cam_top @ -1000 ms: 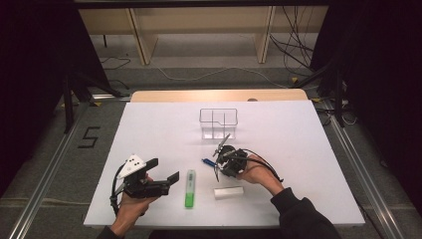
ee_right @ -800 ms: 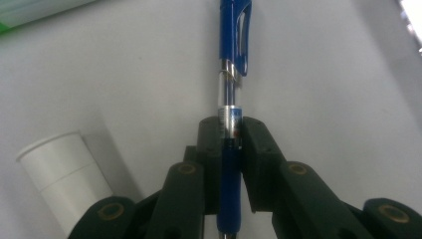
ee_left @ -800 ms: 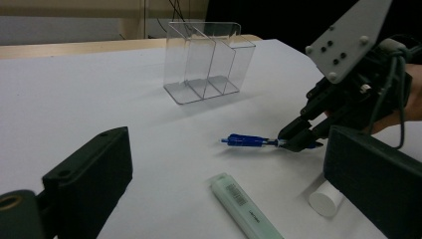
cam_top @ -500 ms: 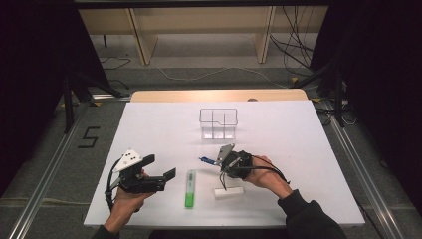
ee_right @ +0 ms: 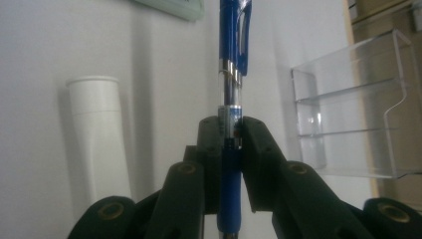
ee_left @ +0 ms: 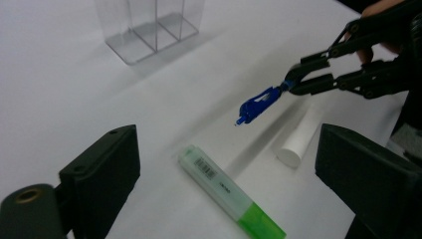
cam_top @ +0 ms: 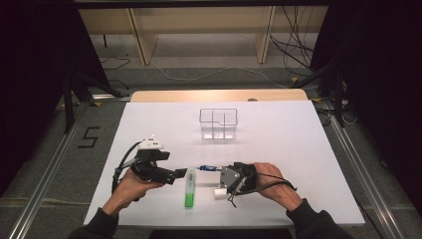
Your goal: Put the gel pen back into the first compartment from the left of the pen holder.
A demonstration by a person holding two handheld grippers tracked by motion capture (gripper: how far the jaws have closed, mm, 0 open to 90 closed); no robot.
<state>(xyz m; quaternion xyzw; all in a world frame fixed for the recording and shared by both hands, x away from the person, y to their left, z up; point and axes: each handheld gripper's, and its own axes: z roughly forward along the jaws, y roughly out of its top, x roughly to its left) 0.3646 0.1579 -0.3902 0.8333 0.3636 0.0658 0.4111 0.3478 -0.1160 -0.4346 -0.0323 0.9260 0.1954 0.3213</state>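
High view: right gripper point(cam_top: 217, 173) at lower centre, clamped on a blue pen point(cam_top: 208, 168) whose cap end points left, off the table point(cam_top: 298, 149). Left gripper point(cam_top: 180, 174) lower left — jaws wide, nothing between them, they have just been closing a little. Green highlighter point(cam_top: 189, 187) and white tube point(cam_top: 219, 192) lie flat between the hands. Clear organizer point(cam_top: 218, 123) at upper centre, compartments empty.

Left gripper view: highlighter point(ee_left: 230, 191) between the jaws but untouched; pen point(ee_left: 258, 104) held at right, above the tube point(ee_left: 300, 140); organizer point(ee_left: 147, 25) top (empty).

Right gripper view: pen point(ee_right: 232, 74) pinched mid-barrel, tube point(ee_right: 98, 134) left, organizer point(ee_right: 353, 109) right.
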